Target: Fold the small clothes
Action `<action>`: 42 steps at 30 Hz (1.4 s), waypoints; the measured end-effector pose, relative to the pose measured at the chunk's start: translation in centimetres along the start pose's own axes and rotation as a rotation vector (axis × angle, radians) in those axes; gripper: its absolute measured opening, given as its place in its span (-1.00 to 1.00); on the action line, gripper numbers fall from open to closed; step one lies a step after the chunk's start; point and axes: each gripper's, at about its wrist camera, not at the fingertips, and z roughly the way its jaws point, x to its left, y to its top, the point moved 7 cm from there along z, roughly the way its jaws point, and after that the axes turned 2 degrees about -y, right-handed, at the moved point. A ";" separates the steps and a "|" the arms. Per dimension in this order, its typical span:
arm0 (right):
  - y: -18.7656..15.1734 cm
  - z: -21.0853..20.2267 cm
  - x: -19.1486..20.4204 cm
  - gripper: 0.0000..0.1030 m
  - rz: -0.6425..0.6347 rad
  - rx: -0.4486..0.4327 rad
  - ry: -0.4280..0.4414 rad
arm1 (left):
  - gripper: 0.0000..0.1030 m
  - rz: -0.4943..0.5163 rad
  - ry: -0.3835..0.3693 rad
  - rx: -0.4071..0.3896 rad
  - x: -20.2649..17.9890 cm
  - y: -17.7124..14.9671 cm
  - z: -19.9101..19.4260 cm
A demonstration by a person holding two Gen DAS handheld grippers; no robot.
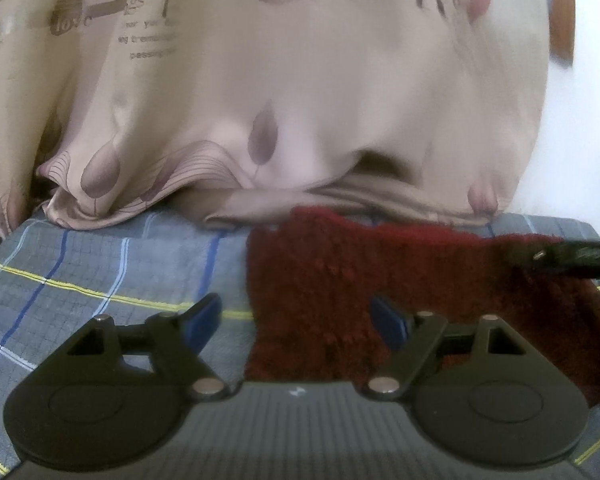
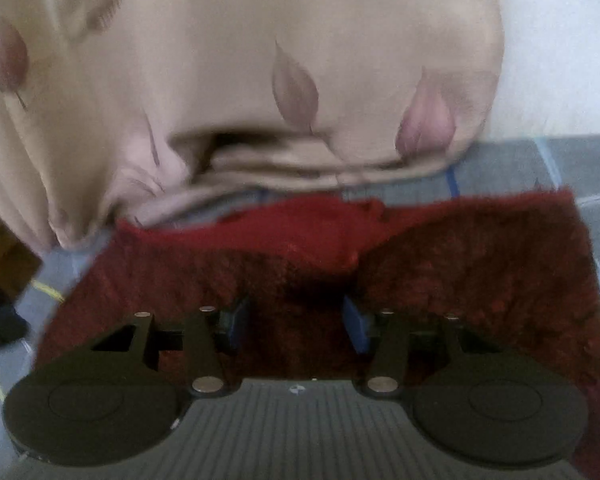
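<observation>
Jaws, left gripper [image 1: 298,322]: spread wide, blue pads well apart, nothing between them. Its left finger stands over the grey plaid cloth with blue, white and yellow lines [image 1: 100,272]; its right finger stands over the garment's left part.

Jaws, right gripper [image 2: 296,322]: spread to a moderate gap, blue pads on either side of dark red pile. Whether the pads touch the fabric cannot be told; nothing is pinched between them.

Item 1: dark red fuzzy knit garment [image 1: 340,280], small, lying on the plaid cloth. In the left wrist view it fills the centre and right, with its left edge running down between the left gripper's fingers. In the right wrist view the garment [image 2: 480,260] spreads across most of the lower half, with a smoother red fold near its far edge and a dark crease at centre.

Item 2: beige satin curtain printed with mauve tulips and brown lettering [image 1: 300,100], hanging behind the garment, its hem bunched on the plaid cloth just beyond the garment's far edge.

Item 3: black bar with a metal screw [image 1: 572,258], entering from the right edge of the left wrist view, over the garment's right part; blurred, identity uncertain.
</observation>
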 end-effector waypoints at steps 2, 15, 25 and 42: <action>0.2 -2.3 0.9 0.05 0.004 -0.073 0.042 | 0.59 0.004 0.003 0.000 -0.1 0.0 0.2; -7.5 -12.7 0.1 0.46 -0.015 -0.232 0.109 | 0.65 0.097 0.085 0.074 -0.9 -0.5 3.6; -11.0 -13.6 -2.0 0.49 -0.099 -0.279 -0.027 | 0.70 0.127 0.099 0.071 -1.4 -0.5 4.5; -11.2 -13.1 -1.5 0.77 -0.120 -0.275 -0.036 | 0.84 0.125 0.118 0.029 0.0 -0.4 4.8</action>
